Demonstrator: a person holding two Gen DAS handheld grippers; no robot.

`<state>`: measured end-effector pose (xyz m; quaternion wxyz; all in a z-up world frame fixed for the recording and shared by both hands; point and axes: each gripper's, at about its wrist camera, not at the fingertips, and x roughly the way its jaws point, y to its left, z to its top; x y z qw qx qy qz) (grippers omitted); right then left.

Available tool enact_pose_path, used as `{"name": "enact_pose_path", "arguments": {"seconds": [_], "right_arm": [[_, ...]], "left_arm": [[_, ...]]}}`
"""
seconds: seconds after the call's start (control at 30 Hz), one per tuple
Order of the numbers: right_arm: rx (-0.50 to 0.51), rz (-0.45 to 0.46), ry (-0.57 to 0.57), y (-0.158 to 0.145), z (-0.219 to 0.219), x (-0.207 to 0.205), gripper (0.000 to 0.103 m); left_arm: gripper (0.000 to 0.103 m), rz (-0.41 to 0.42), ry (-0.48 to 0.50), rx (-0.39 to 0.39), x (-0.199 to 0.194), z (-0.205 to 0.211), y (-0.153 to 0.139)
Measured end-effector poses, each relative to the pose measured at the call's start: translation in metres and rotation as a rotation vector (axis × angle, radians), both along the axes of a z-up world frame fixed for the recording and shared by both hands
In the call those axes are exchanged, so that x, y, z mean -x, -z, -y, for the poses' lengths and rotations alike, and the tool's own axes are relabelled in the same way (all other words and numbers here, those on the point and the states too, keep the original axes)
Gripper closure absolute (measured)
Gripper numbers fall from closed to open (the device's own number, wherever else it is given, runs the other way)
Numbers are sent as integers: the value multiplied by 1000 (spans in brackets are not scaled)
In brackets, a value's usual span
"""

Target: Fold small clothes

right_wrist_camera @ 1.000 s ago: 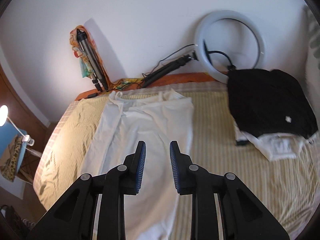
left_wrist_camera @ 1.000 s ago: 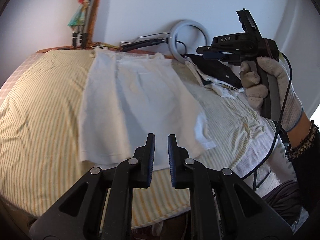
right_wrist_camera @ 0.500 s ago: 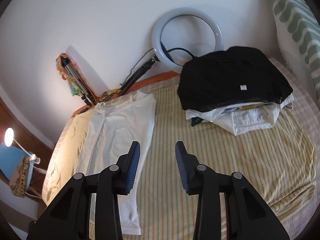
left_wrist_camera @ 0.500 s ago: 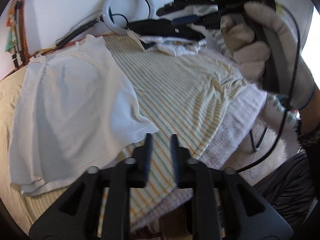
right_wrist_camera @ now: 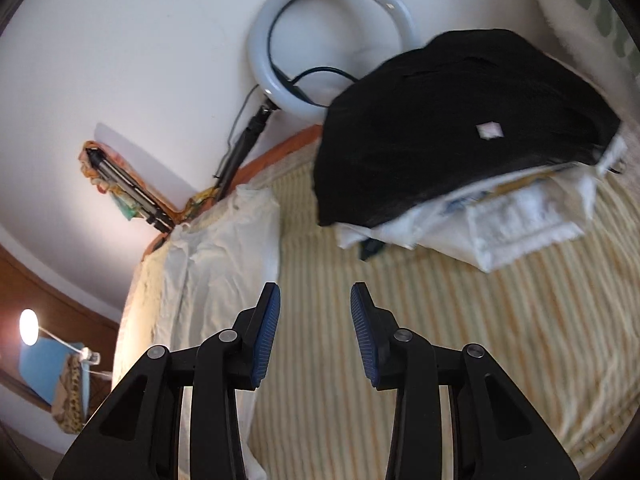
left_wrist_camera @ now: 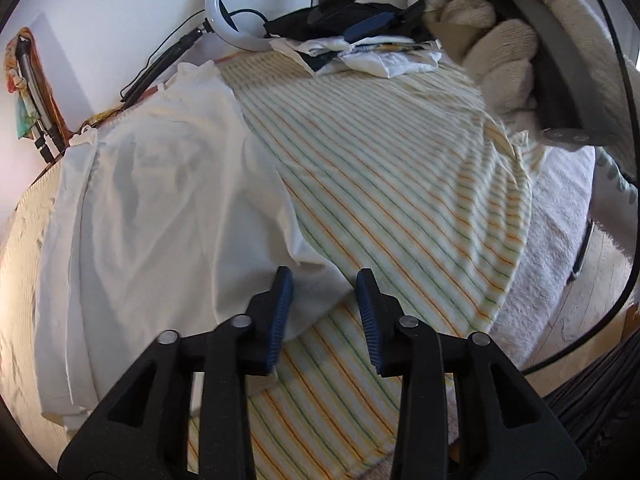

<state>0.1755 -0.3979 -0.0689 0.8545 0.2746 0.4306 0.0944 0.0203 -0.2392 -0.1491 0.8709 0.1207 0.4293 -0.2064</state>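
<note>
- Left wrist view: the left tool (left_wrist_camera: pixel 325 292) hangs low over the near edge of the bed (left_wrist_camera: pixel 400 184), its jaws spread wide with nothing between them.
- The white garment (left_wrist_camera: pixel 160 216) lies spread flat on the striped sheet, filling the left half of the bed. Its near right corner sits just under and between the blue pads (left_wrist_camera: pixel 282 308), though I cannot tell whether a pad touches the cloth.
- A gloved right hand (left_wrist_camera: pixel 500 52) shows at the upper right, wrapped around the handle of the right tool; that tool's jaws are out of sight here.
- Against the far wall stands a ring light (left_wrist_camera: pixel 260 4), and a pile of clothes (left_wrist_camera: pixel 360 52) lies at the head of the bed beside it. A folded tripod (left_wrist_camera: pixel 36 96) leans at the far left.

- Right wrist view: the right tool (right_wrist_camera: pixel 315 332) is held above the bare striped sheet (right_wrist_camera: pixel 440 340), jaws wide apart and holding nothing.
- The white garment (right_wrist_camera: pixel 224 264) lies to the left, its long edge running just beside the left finger.
- The pile of clothes (right_wrist_camera: pixel 460 120), black on top with white pieces beneath, rests ahead and to the right, well apart from the white garment.
- The ring light (right_wrist_camera: pixel 332 36) leans on the wall behind the pile, and a lit lamp (right_wrist_camera: pixel 29 326) glows at the lower left beyond the bed.
</note>
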Motion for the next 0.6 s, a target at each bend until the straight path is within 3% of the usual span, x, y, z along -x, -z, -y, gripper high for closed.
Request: {"name": "enact_pose_path", "arguments": {"seconds": [0.07,0.1,0.27,0.4,0.5,0.6], "right_arm": [[-5,11,-19,3,-11,-8,68],[-16,13,-29,4,-17,-12,68],[-72,-17,-75,19,-41,-49,68],[-34,-47,-68,38,-46,-80,67],[-108,-64,-62,57,-44,-97,62],[-11,-92,-116,66,-55,-110,61]], "left_arm": [[96,-12,-8,22,-4,-4,0],[100,-29,-13,47,-7,-6,-2],[100,-81,-71,211,-8,-31,-24],[100,-71,-110,281,-4,-42,-36],[100,-80,-124,325,-3,-43,-40],[100,-77,-123,335,-1,-38,-41]]}}
